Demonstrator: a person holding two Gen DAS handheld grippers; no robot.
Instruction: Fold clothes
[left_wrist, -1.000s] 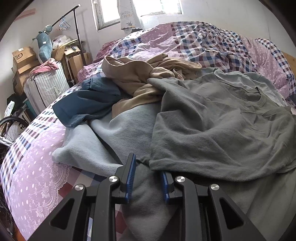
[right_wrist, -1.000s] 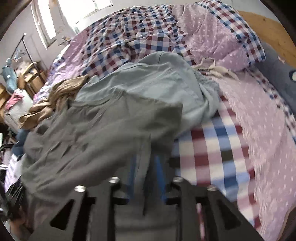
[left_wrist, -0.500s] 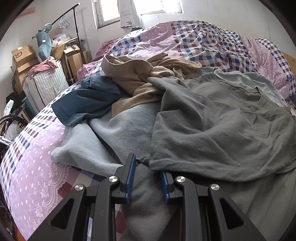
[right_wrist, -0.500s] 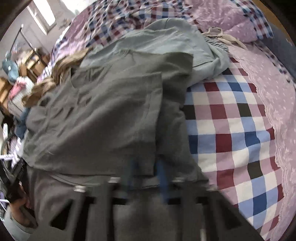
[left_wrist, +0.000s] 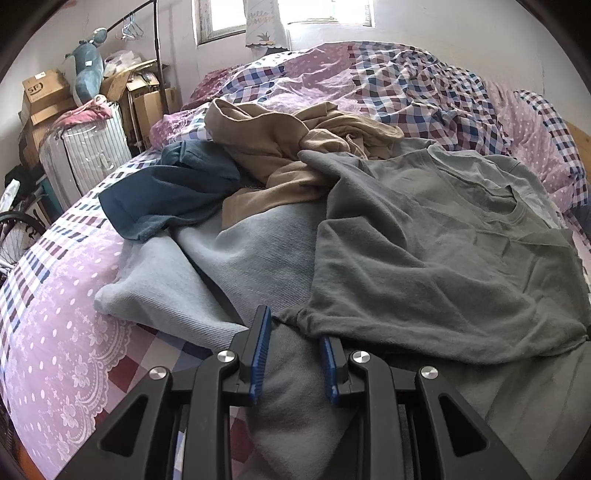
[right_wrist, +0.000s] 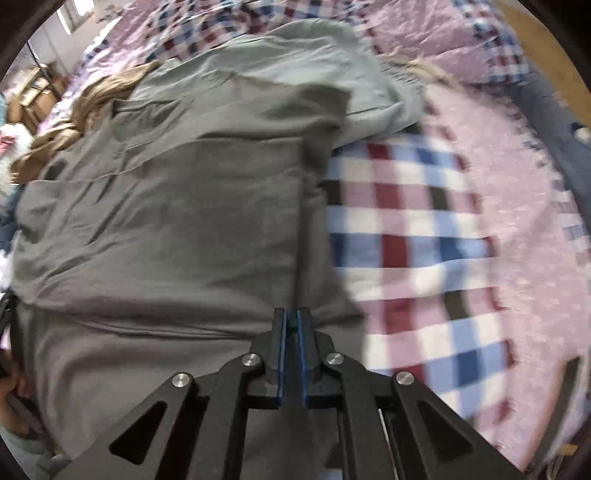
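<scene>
My right claw (right_wrist: 292, 325) sits at the lower centre of its view with the blue pads pressed together on a fold of the dark grey cotton T-shirt (right_wrist: 177, 206); I judge it has the right-hand edge of the shirt pinched, though the frame is smeared with motion. My left claw (left_wrist: 291, 332), at the bottom centre of its view, stands parted, the pads astride a bunched corner of the same dark grey cotton T-shirt (left_wrist: 424, 266) without closing on it.

The shirt lies spread across the middle of both views, on top of a pale grey-blue ribbed sweatshirt (left_wrist: 221, 266), a tan crumpled garment (left_wrist: 280, 147) and a navy blue garment (left_wrist: 173, 188), all on the bed with its plaid and pink dotted cover (right_wrist: 424, 229).

To do this well, I would close the left claw on the shirt's corner alone, not the sweatshirt beneath, since the two cloths lie touching there. Then I would keep both claws level and the hem taut, so the fold falls straight. A one-sided pull would drag the pile and wrinkle the shirt. Whether this is a first fold or a later one I cannot tell.
</scene>
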